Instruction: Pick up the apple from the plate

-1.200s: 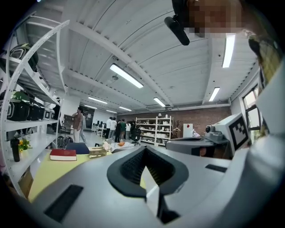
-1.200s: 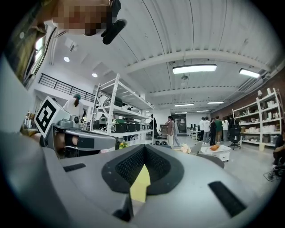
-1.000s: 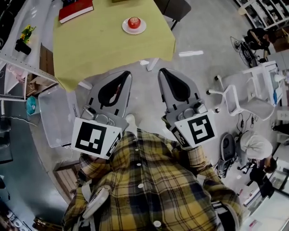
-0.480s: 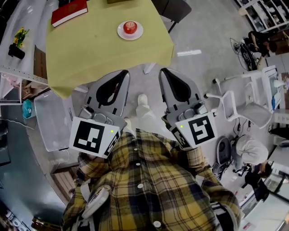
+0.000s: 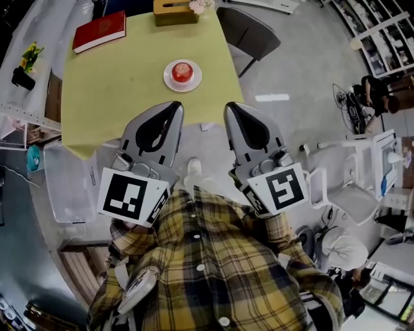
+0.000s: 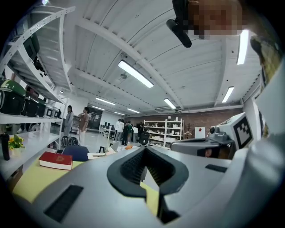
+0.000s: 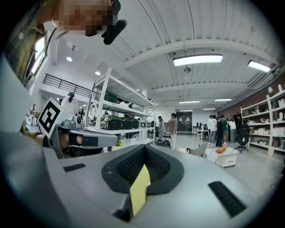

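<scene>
A red apple (image 5: 182, 71) sits on a small white plate (image 5: 193, 81) near the front edge of a yellow-green table (image 5: 116, 90) in the head view. My left gripper (image 5: 174, 106) and right gripper (image 5: 231, 107) are held side by side short of the table's edge, pointing level at it. Both are shut with nothing between the jaws. The apple lies just beyond and between their tips, apart from both. In the left gripper view the left gripper (image 6: 144, 149) hides the apple. The right gripper (image 7: 143, 149) hides it in the right gripper view too, with only a strip of the table (image 7: 139, 189) showing.
A red book (image 5: 99, 30) and a wooden tissue box (image 5: 176, 11) lie at the table's far side. A grey chair (image 5: 249, 35) stands at the far right corner. A potted plant (image 5: 22, 71), shelving and a clear bin (image 5: 65, 187) are left; a white chair (image 5: 352, 194) right.
The table, plate and apple have come nearer and lower in the head view as the person walked up to them. Both grippers kept their pose and stayed shut.
</scene>
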Demonstrator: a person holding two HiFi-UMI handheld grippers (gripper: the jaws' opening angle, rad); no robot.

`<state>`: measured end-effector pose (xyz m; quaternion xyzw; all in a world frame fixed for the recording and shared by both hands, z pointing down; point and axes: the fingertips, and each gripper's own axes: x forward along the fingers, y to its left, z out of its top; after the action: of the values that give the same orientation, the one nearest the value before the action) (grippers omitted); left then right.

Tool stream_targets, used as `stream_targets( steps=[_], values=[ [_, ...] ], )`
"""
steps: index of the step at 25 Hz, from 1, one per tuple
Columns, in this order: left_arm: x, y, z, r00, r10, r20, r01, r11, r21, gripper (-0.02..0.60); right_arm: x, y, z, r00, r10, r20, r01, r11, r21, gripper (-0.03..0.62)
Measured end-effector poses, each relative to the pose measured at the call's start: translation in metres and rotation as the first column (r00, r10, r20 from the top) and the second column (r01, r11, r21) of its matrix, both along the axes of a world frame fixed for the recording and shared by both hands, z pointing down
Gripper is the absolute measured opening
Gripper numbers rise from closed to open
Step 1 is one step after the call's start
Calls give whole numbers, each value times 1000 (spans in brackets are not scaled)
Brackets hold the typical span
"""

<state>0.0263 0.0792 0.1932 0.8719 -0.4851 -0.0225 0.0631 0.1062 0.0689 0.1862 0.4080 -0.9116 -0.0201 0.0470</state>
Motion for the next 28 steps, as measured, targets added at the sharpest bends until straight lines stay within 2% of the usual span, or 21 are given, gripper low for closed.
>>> stream_targets(
  steps=[7, 14, 19, 28],
  values=[
    [12, -45, 0, 996, -86, 6, 86, 996, -9, 5, 13, -48, 2, 996, -84, -4, 84, 996, -9, -3],
    [13, -66, 9, 992, -127, 6, 127, 991, -31, 5, 9, -70, 13, 990, -140, -9, 140, 990, -31, -3],
    [-1, -87, 17, 991, -133, 3, 133, 990, -50, 5, -1, -93, 20, 991, -132, -7, 131, 990, -51, -3],
    [-41, -149, 15, 998, -68, 5, 68, 996, -49, 6, -37, -152, 18, 999, -54, -2, 54, 997, -53, -3]
  ],
)
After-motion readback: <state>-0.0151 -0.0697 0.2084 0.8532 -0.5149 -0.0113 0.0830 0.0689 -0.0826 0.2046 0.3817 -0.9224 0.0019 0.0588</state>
